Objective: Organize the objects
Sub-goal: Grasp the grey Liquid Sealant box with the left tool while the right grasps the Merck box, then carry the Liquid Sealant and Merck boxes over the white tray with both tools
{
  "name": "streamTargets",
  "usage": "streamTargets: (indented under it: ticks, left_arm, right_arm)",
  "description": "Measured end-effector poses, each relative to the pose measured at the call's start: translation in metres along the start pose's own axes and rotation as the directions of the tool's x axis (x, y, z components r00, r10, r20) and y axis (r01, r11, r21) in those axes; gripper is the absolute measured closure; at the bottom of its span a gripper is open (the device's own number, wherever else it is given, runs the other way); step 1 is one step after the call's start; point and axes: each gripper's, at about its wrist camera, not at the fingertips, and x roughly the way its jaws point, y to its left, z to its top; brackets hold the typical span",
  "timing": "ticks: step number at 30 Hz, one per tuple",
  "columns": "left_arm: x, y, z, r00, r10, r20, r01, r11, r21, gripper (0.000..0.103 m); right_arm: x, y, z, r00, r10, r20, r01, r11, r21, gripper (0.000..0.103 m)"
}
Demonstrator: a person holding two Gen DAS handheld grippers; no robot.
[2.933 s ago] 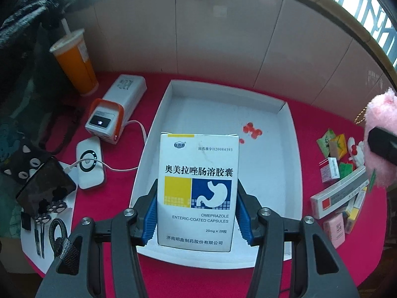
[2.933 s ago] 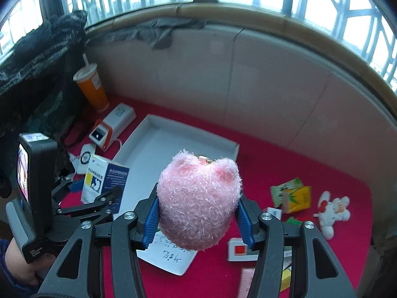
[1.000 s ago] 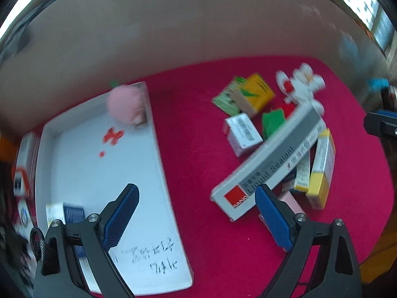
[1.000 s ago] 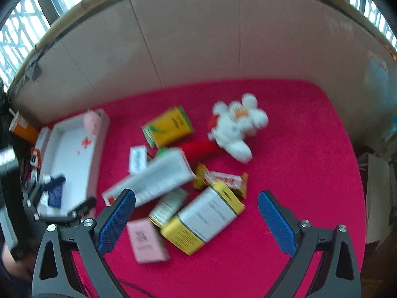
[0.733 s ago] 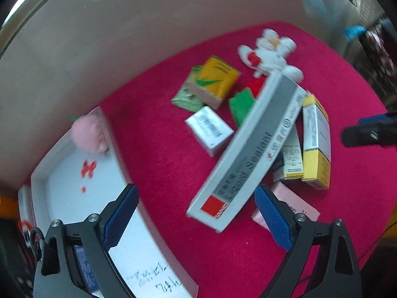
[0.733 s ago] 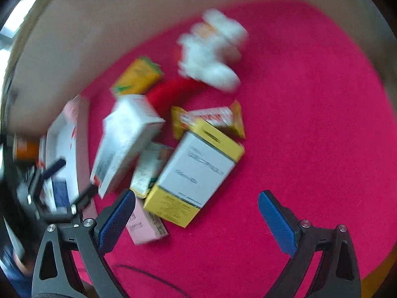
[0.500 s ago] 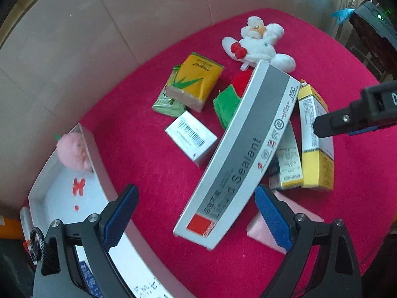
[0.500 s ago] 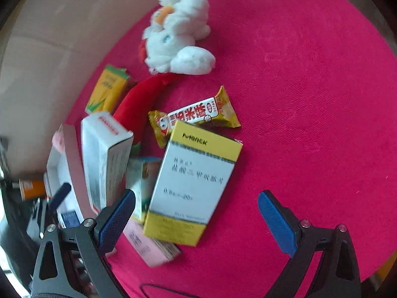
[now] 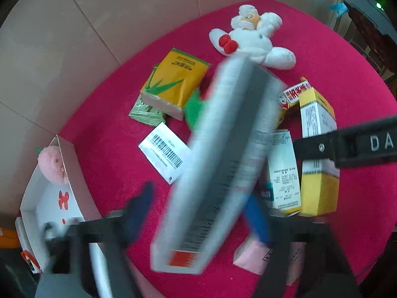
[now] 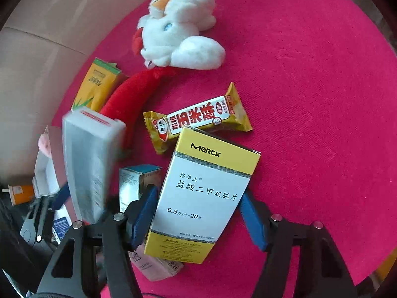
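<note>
Left gripper (image 9: 198, 213): jaws closing around the long grey box (image 9: 223, 164); the box sits between the blue pads, but blur hides whether they press it yet.
Long box: tilted, its far end up near the white plush (image 9: 253, 39), its red-marked end low. It lies across the pile, so gripping it at the near end looks the easiest reach.
Right gripper (image 10: 198, 216): jaws closing on the yellow box (image 10: 201, 203); the left pad touches its edge, the right pad is just beside it, so no firm grip yet.
Yellow box: flat on the red cloth (image 10: 322, 99), overlapping the snack bar (image 10: 198, 119) and a pink box (image 10: 153, 265).
Tray (image 9: 72, 173): at the left, already holding the pink pompom (image 9: 52, 166); likely where both boxes go.
</note>
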Motion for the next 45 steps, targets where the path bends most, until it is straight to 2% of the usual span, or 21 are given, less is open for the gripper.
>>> streamTargets:
  ticks: [5,9,11,14,15,19,22,23,25,28,31,33,40,45]
  left_arm:
    - [-0.013,0.007,-0.012,0.998,-0.055,0.036,0.057,0.996,-0.070,0.053]
    - [-0.030,0.010,-0.021,0.995,-0.075,0.073,0.084,0.989,-0.125,0.053]
    - [-0.044,0.014,-0.026,0.991,-0.087,0.102,0.103,0.980,-0.171,0.053]
    - [-0.069,0.018,-0.033,0.986,-0.075,0.148,0.109,0.965,-0.240,0.053]
    - [-0.077,0.019,-0.035,0.984,-0.072,0.165,0.114,0.958,-0.262,0.053]
    - [-0.108,0.021,-0.044,0.966,-0.111,0.233,0.185,0.926,-0.328,0.053]
    - [-0.128,0.021,-0.049,0.954,-0.116,0.276,0.208,0.920,-0.331,0.053]
    - [-0.129,0.022,-0.037,0.952,-0.105,0.287,0.202,0.921,-0.332,0.053]
    - [-0.139,0.024,-0.032,0.945,-0.081,0.317,0.193,0.920,-0.341,0.053]
    - [-0.146,0.026,-0.023,0.926,-0.045,0.376,0.191,0.913,-0.361,0.053]
    - [-0.161,0.030,-0.029,0.897,-0.086,0.433,0.269,0.885,-0.381,0.053]
    - [-0.166,0.032,-0.032,0.887,-0.095,0.452,0.294,0.871,-0.393,0.053]
    - [-0.181,0.043,-0.046,0.883,-0.033,0.469,0.258,0.867,-0.425,0.053]
    - [-0.186,0.059,-0.062,0.888,0.021,0.459,0.222,0.855,-0.469,0.053]
  right_arm:
    - [-0.010,-0.013,-0.012,0.999,0.052,-0.003,-0.052,0.998,0.032,0.035]
    - [-0.029,-0.021,-0.023,0.997,0.068,0.031,-0.070,0.996,0.048,0.035]
    - [-0.043,-0.020,-0.030,0.996,0.062,0.065,-0.064,0.998,0.030,0.035]
    - [-0.073,-0.008,-0.044,0.987,0.013,0.159,-0.002,0.997,-0.071,0.035]
    - [-0.086,-0.001,-0.050,0.980,0.014,0.198,0.008,0.994,-0.112,0.035]
    - [-0.126,0.002,-0.036,0.953,0.025,0.301,0.035,0.981,-0.191,0.035]
    - [-0.147,0.006,-0.029,0.933,0.037,0.358,0.046,0.975,-0.220,0.035]
    - [-0.153,0.012,-0.029,0.923,0.037,0.383,0.056,0.971,-0.231,0.035]
    - [-0.161,0.024,-0.032,0.905,0.039,0.424,0.077,0.964,-0.253,0.035]
    - [-0.177,0.042,-0.041,0.876,0.052,0.480,0.109,0.947,-0.301,0.035]
    - [-0.186,0.056,-0.047,0.855,0.071,0.514,0.135,0.926,-0.352,0.035]
    - [-0.193,0.064,-0.052,0.842,0.081,0.533,0.151,0.914,-0.377,0.035]
    - [-0.196,0.086,-0.061,0.838,0.120,0.532,0.150,0.887,-0.437,0.035]
    - [-0.191,0.106,-0.057,0.841,0.148,0.521,0.148,0.863,-0.484,0.035]
